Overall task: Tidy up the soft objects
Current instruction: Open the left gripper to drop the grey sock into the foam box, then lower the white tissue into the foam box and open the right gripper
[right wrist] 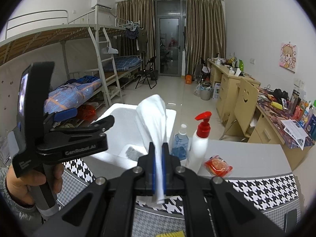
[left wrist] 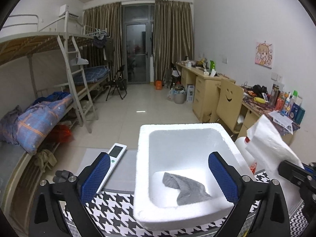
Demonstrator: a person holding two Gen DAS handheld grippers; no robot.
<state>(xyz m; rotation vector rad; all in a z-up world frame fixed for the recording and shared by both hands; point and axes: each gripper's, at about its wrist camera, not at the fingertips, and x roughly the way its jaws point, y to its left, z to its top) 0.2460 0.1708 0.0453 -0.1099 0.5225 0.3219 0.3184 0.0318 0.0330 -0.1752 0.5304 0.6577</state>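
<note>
A white foam box [left wrist: 142, 158] stands on the houndstooth cloth, with a grey cloth [left wrist: 185, 187] lying on its floor. My left gripper [left wrist: 158, 177] is open and empty, its blue pads straddling the box's near left wall from above. My right gripper [right wrist: 158, 158] is shut on a white cloth [right wrist: 154, 114], which stands up above the fingers beside the box [right wrist: 118, 134]. The white cloth also shows in the left wrist view [left wrist: 270, 144], at the right. The grey cloth shows in the right wrist view [right wrist: 133, 153].
A white remote [left wrist: 113, 162] lies left of the box. A white pump bottle with a red top [right wrist: 199, 146], a blue liquid bottle [right wrist: 180, 142] and a red packet [right wrist: 218, 165] stand right of it. Bunk beds are at left, desks and chair at right.
</note>
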